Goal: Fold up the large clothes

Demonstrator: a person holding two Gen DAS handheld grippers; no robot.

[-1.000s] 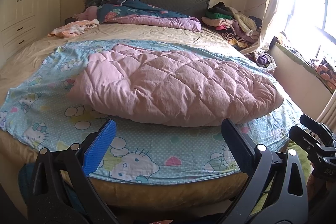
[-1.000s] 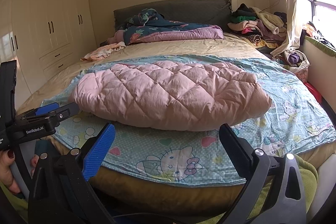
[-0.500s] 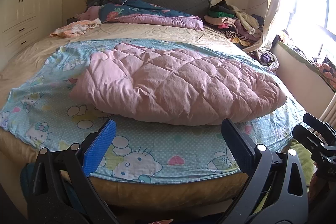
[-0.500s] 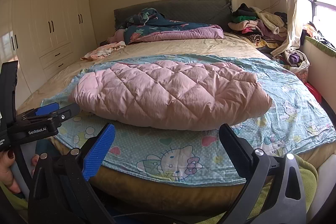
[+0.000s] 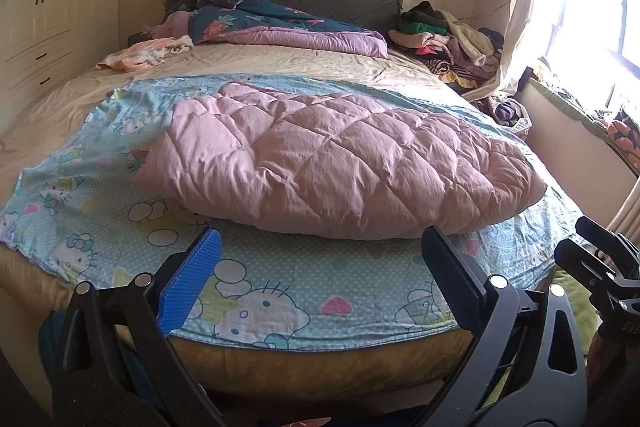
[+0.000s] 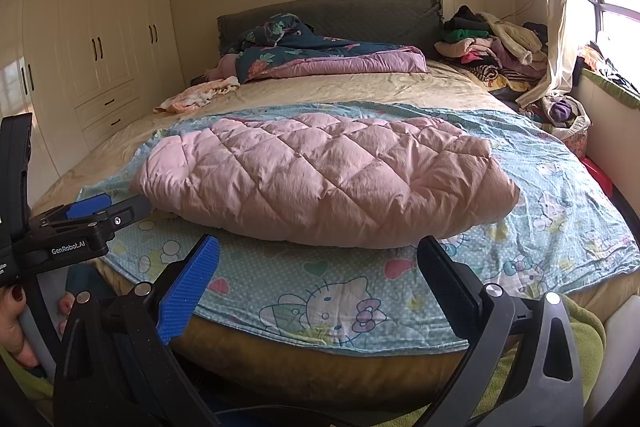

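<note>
A pink quilted padded garment (image 5: 340,163) (image 6: 320,179) lies folded into a long bundle across the foot half of the bed, on a light blue cartoon-cat sheet (image 5: 256,291) (image 6: 328,291). My left gripper (image 5: 320,267) is open at the bed's front edge, short of the pink bundle, with nothing between its fingers. My right gripper (image 6: 320,271) is open too, also near the front edge and empty. The left gripper's body (image 6: 72,231) shows at the left of the right wrist view, held by a hand (image 6: 16,323).
A dark floral duvet (image 5: 280,23) is bunched at the grey headboard (image 6: 340,15). A heap of clothes (image 5: 448,39) sits at the bed's far right by the window and curtain. A small peach garment (image 5: 148,53) lies at far left. White wardrobes (image 6: 100,47) line the left wall.
Both views have drifted slightly; the left wrist camera has edged a little toward the bed. The pink garment and sheet lie as before, and both grippers stay open.
</note>
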